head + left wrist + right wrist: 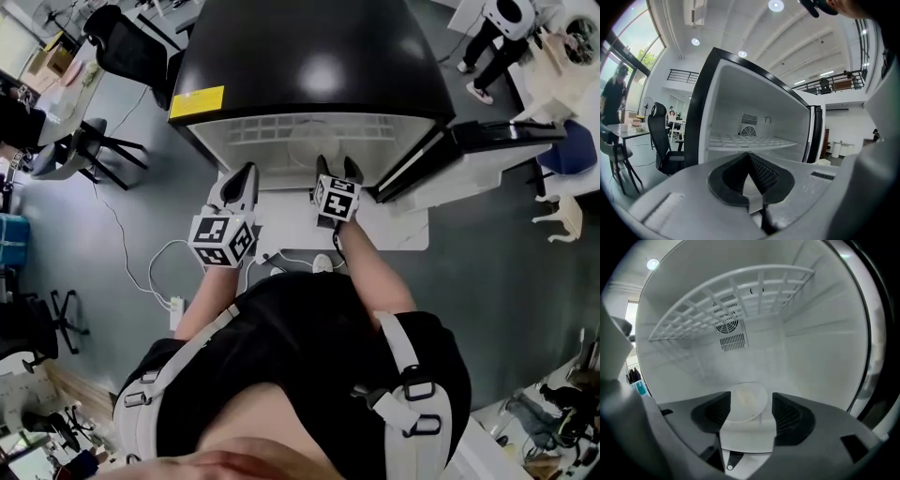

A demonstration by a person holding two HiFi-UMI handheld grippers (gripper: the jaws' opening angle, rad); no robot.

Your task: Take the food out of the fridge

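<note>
The black fridge (309, 56) stands open in front of me, its white inside bare except for a wire shelf (736, 296). A white plate (747, 404) with a pale piece of food on it rests on the fridge floor below that shelf. My right gripper (751, 398) is inside the fridge, open, with the plate's near edge between its jaws and neither pad pressing on it. In the head view the right gripper (337, 171) reaches into the opening. My left gripper (240, 184) hangs just outside the fridge front, shut and empty. In its own view the left gripper (750, 157) faces the shelf (750, 140).
The fridge door (487, 150) swings out to the right. Office chairs (112, 47) stand at the left. A cable and power strip (176, 305) lie on the grey floor. A person (492, 37) stands at the far right.
</note>
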